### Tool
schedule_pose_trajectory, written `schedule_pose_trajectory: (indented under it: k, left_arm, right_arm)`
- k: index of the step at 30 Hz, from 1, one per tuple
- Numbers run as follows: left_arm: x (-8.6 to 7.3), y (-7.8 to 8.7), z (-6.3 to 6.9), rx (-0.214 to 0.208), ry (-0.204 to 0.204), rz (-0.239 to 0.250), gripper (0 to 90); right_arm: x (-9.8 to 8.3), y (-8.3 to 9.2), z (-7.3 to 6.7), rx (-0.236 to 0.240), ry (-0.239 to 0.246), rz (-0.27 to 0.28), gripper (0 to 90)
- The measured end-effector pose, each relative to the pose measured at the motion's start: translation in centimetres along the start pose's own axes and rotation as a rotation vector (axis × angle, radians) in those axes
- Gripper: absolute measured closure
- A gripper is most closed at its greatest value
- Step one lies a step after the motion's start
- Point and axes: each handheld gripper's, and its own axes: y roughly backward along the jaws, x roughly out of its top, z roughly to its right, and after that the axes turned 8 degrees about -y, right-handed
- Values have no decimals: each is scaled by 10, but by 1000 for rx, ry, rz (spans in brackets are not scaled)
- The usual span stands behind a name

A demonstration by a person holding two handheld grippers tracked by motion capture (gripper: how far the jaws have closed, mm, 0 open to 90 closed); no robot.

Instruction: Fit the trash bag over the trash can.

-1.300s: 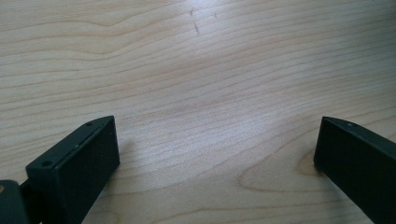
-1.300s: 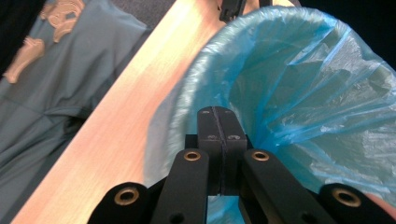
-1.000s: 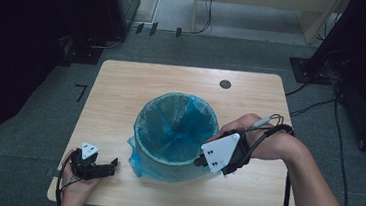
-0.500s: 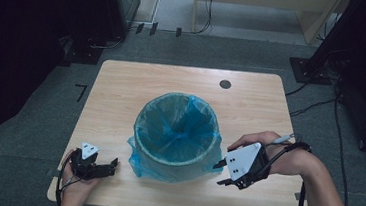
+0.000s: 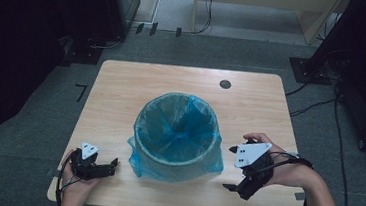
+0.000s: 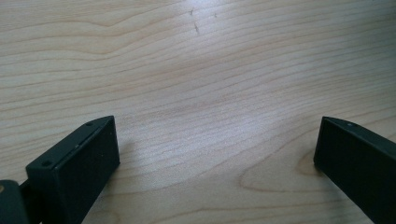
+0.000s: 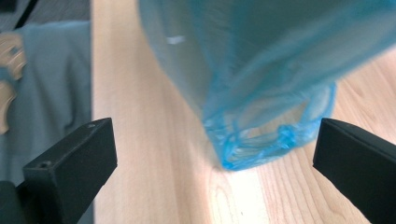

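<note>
Since the earlier pictures, the right gripper (image 5: 234, 169) had come away from the bin's rim, dropping toward the near right part of the table (image 5: 122, 85), and its jaws had just been opening with nothing between them. In the high view it sat low by the table's near right edge, a little to the right of the bin (image 5: 176, 132), with a strip of bare wood between the two and the grey plate on top facing up. The right gripper view showed the two black jaws spread wide apart, empty, with the hanging lower edge of the blue bag (image 7: 261, 93) ahead of them and wood showing underneath; the bag was blurred there. The bin stood in the middle of the table, lined with the blue bag, whose loose plastic draped over the rim and bunched on the wood at the near side. The left gripper (image 5: 110, 167) had kept its place at the near left corner, held in the person's hand, pointing right toward the bin but well short of it. Its own view showed both jaws spread wide over bare wood grain, holding and touching nothing.
</note>
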Motion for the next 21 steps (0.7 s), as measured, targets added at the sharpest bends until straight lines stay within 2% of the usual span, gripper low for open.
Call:
schedule_pose_trajectory:
  k: [4, 6, 8, 13, 17, 21]
  left_arm:
    - [0, 0, 0, 0, 0, 0, 0]
    - [0, 0, 0, 0, 0, 0, 0]
    - [0, 0, 0, 0, 0, 0, 0]
    - [0, 0, 0, 0, 0, 0, 0]
    - [0, 0, 0, 0, 0, 0, 0]
    - [0, 0, 0, 0, 0, 0, 0]
  right_arm:
    - [-10, -7, 6, -68, -68, 12, 0]
    - [-16, -12, 12, -125, -154, -9, 0]
    - [-21, -17, 18, -217, -218, -33, 0]
    - [-37, -26, 34, -335, -378, -6, 0]
    - [-47, -28, 41, -349, -477, 44, 0]
    - [-56, -33, 46, -409, -536, 36, 0]
